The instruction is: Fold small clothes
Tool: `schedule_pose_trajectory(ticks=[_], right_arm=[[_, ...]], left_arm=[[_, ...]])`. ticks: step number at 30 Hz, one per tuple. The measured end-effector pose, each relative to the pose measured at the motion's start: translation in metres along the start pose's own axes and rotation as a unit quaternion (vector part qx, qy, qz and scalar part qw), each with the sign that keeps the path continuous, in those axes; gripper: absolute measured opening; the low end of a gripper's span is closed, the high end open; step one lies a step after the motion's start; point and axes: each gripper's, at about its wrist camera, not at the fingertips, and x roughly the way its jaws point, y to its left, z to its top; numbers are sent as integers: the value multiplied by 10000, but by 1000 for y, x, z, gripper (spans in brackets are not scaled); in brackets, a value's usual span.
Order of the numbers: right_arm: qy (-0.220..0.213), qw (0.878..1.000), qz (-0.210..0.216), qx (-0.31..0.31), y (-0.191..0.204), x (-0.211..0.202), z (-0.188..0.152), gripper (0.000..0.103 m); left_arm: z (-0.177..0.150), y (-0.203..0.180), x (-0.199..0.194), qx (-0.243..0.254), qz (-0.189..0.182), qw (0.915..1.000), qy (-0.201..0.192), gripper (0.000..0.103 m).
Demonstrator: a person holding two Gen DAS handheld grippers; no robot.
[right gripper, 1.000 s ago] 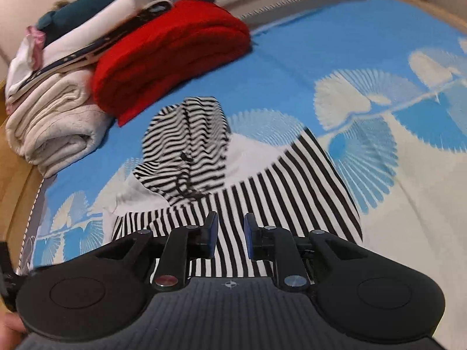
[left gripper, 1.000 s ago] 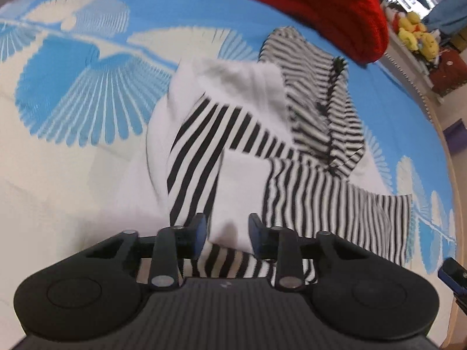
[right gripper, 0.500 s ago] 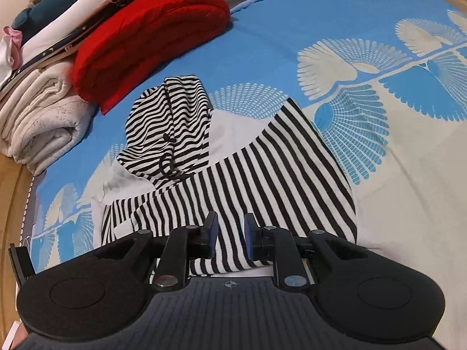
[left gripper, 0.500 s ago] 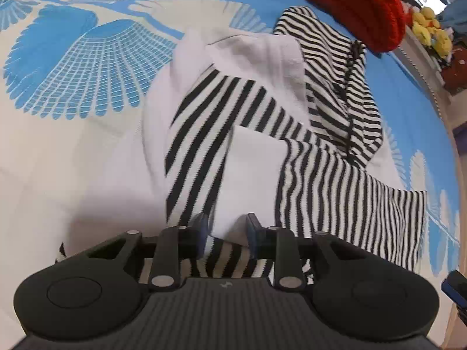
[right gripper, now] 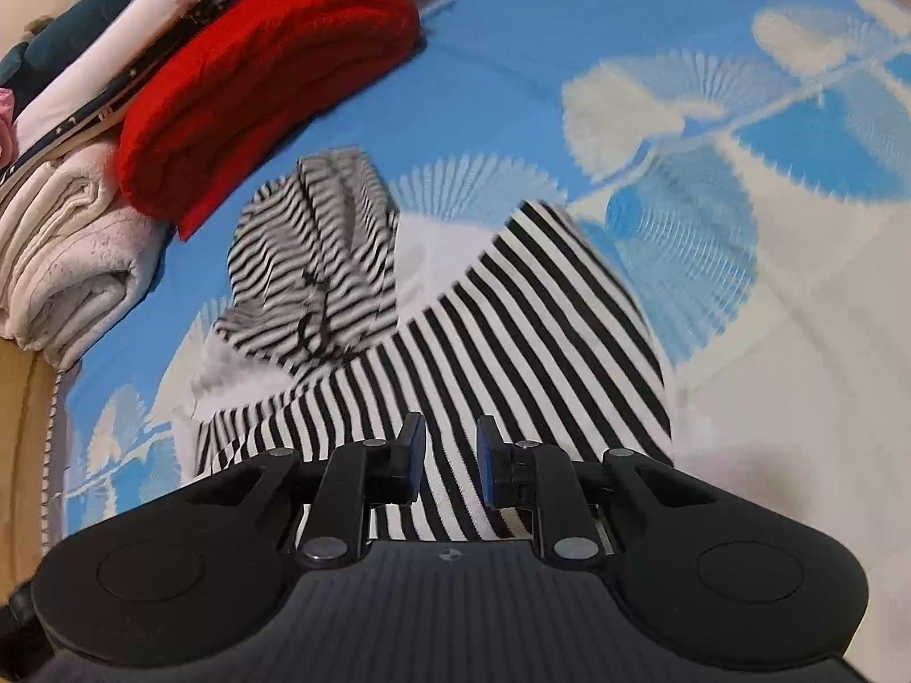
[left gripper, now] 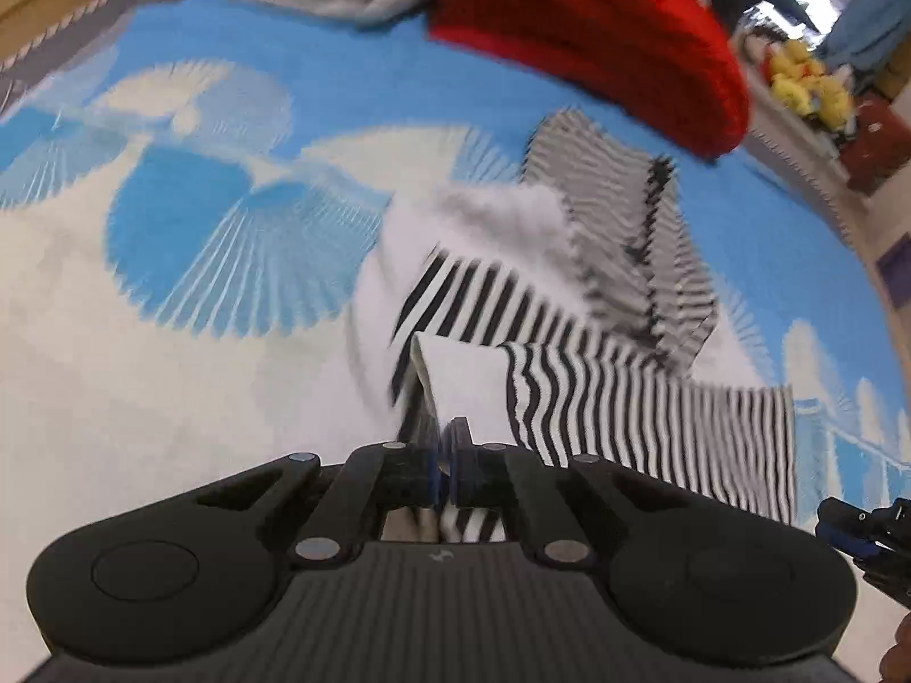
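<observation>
Left wrist view: left gripper clenched on the white cuff edge of the striped hooded top; its jaws have just been closing.
Cuff fabric rises from the pinch toward 12 o'clock; the top lies on the blue-and-white patterned cloth, hood at 1 o'clock, red folded knit beyond it. Right wrist view: right gripper released, 2 fingers apart above the striped body, pads not pressing it. Folded cream blanket at 10 o'clock, hood at 11 o'clock.
</observation>
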Motion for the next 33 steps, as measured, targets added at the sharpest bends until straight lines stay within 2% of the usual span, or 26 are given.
schedule_pose_trajectory(ticks=[3,6,9,12,15,17,19,22,26,28,31,33], right_arm=[[234,9995,0,232,-5,11,-4,20],[232,9992,-115,310,-7,16,-5,20],[217,9988,-196,394,-12,18,-5,20],[250,9987,-172,420,-12,18,-5,20],[134,9995,-215,201,-6,14,-4,20],[-183,9986,-431,-255,4,6,-2,20],[-588,9926,-632,-849,18,-5,-1,22],[-893,9858,-613,-1282,27,-17,1,27],[-969,9807,-673,-1557,30,-21,0,27],[-913,9813,-657,-1562,30,-20,0,27],[-936,9797,-698,-1633,31,-22,-1,27],[-992,9782,-710,-1683,31,-24,0,27]], left_arm=[[-2,-5,0,334,168,9993,-94,3],[-2,-13,2,546,-4,9983,-201,3],[-9,-14,19,544,-254,9981,109,5],[-19,-4,50,280,-183,9969,711,6],[-23,7,63,40,-73,9956,931,6],[-21,6,57,82,-63,9964,836,6],[-16,-2,45,287,-34,9980,565,9],[-17,-9,41,494,-9,9980,394,12],[-23,-3,60,404,130,9959,799,12],[-22,-4,58,414,153,9963,741,13],[-18,-13,44,602,170,9969,483,24],[-15,-19,35,707,134,9969,330,26]])
